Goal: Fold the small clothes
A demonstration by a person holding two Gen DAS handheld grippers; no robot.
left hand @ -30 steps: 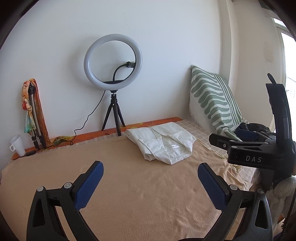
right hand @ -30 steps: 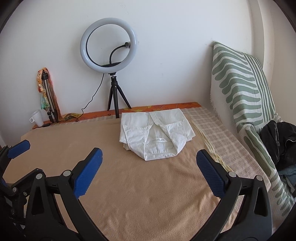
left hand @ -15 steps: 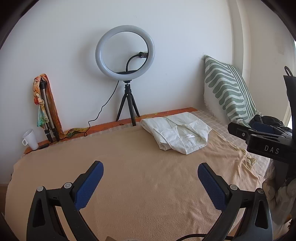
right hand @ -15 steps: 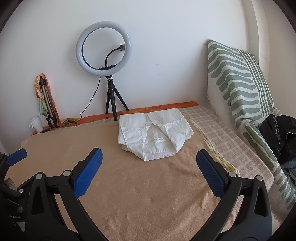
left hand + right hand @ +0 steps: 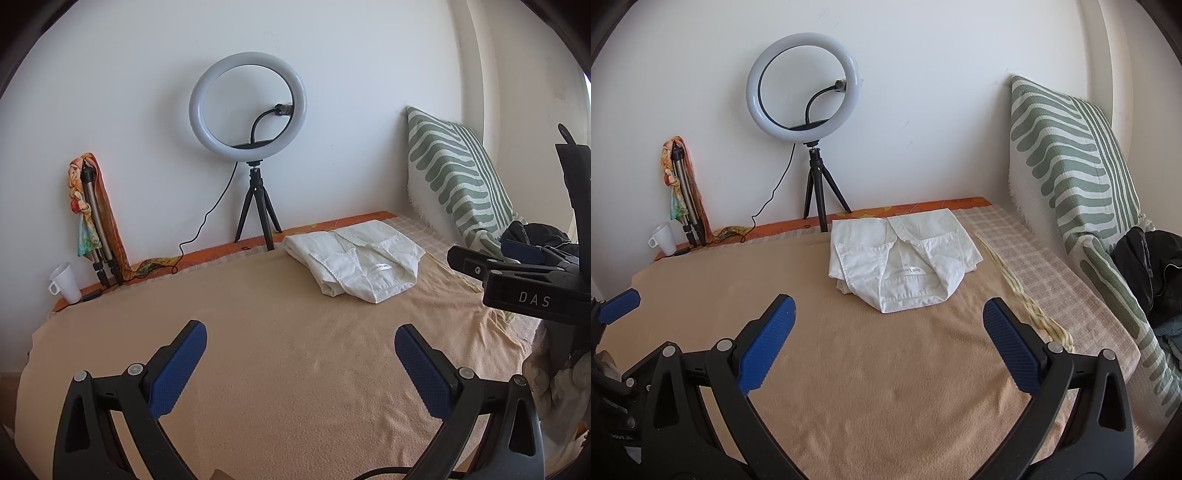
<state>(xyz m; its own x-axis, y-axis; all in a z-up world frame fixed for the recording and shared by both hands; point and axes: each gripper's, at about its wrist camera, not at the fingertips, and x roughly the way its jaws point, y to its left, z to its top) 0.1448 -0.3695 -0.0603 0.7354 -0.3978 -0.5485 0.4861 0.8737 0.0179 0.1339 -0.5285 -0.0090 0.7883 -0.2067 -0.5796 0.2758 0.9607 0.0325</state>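
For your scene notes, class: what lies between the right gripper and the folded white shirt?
Only bare tan blanket lies between the right gripper and the shirt, as the right wrist view shows.

2 wrist fisheyes look low across the blanket (image 5: 295,332) toward the far wall; the right view sits nearer the folded white shirt (image 5: 905,258). Both share the ring light (image 5: 247,103).

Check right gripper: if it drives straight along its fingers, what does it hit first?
Probably the folded white shirt, which lies dead ahead between the open fingers of the right gripper on the tan blanket. If the heading dips, it would meet the bare blanket short of the shirt; depth is unclear in the fisheye view.
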